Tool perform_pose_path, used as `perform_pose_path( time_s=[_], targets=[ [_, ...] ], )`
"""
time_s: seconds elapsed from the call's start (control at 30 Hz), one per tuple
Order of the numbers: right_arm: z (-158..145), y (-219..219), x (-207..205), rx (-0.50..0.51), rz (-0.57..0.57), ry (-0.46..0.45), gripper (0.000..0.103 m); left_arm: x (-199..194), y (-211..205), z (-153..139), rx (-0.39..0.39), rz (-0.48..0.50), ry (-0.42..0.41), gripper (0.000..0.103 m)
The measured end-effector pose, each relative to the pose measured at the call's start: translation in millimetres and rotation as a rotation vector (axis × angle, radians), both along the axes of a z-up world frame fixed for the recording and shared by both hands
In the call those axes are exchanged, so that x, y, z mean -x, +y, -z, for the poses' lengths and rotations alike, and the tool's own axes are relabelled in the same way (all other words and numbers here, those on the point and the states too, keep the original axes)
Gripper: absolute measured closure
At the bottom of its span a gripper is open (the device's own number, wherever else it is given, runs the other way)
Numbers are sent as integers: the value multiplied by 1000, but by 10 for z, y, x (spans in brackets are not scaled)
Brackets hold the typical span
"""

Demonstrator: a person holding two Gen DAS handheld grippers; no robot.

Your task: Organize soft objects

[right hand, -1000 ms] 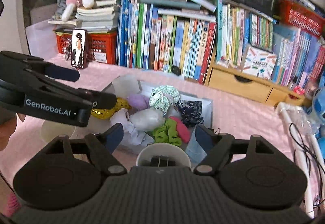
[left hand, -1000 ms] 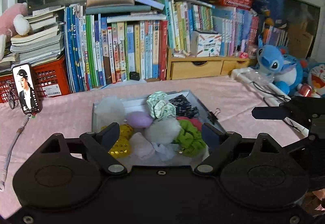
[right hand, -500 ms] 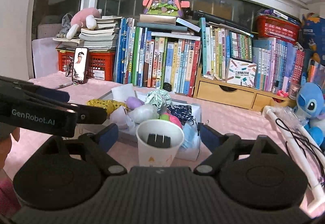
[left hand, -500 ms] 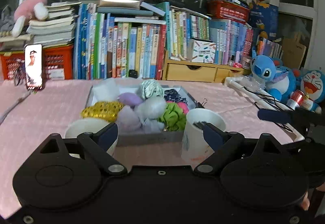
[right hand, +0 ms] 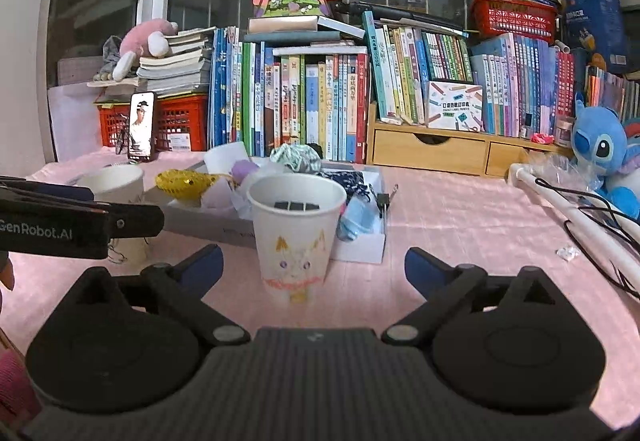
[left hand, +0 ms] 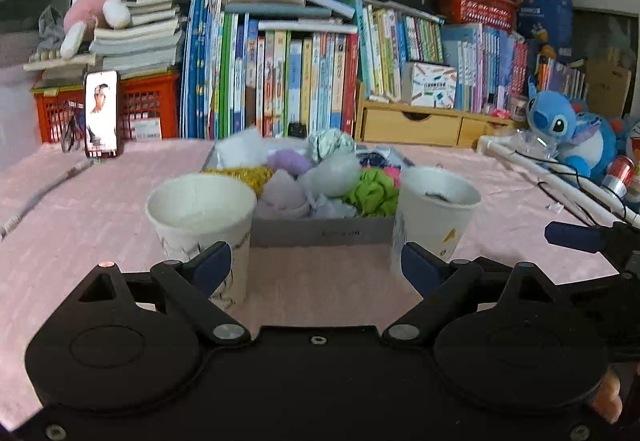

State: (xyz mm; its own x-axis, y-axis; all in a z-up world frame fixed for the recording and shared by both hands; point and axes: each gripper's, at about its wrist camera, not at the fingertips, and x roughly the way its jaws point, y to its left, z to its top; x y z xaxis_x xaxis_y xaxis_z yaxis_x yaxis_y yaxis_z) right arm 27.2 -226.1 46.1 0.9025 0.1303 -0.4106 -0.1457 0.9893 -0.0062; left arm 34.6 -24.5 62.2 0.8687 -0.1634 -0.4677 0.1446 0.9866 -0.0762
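Note:
A shallow grey tray [left hand: 320, 231] on the pink table holds several soft things: a green scrunchie [left hand: 372, 193], a gold sequin one [left hand: 240, 175], white and lilac puffs. The tray also shows in the right wrist view [right hand: 208, 221]. Two paper cups stand in front of it, left cup [left hand: 200, 217] and right cup [left hand: 436, 211]. The right cup [right hand: 296, 233] has a cat drawing and black binder clips inside. My left gripper [left hand: 316, 269] is open and empty, low before the tray. My right gripper [right hand: 314, 267] is open and empty, just before the cat cup.
A wall of books [left hand: 288, 81] and a wooden drawer unit [left hand: 416, 125] stand behind the tray. A phone [left hand: 102, 115] leans on a red crate at left. A blue plush [left hand: 568, 133], a white pipe [left hand: 560, 177] and cables lie at right.
Both grippers have drawn back and dropped from above the tray to table height. The two cups have come into view in front of the tray. Both stay open.

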Motion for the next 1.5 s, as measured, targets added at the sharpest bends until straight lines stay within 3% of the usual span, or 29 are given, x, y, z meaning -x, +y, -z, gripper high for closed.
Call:
perform_pose_path(
  time_s=[0.63, 0.8, 1.07, 1.5],
  targets=[
    [370, 76, -74, 48, 11, 118, 0, -142, 1, 492, -85, -48, 101, 11],
    [406, 52, -116, 33, 14, 164, 0, -169, 20, 593, -75, -53, 134, 11],
    [430, 113, -154, 75, -3, 197, 0, -195, 32, 627, -81, -63, 136, 6],
    [439, 62, -194, 37, -5, 230, 0, -238, 9, 638, -97, -56, 151, 0]
  ],
)
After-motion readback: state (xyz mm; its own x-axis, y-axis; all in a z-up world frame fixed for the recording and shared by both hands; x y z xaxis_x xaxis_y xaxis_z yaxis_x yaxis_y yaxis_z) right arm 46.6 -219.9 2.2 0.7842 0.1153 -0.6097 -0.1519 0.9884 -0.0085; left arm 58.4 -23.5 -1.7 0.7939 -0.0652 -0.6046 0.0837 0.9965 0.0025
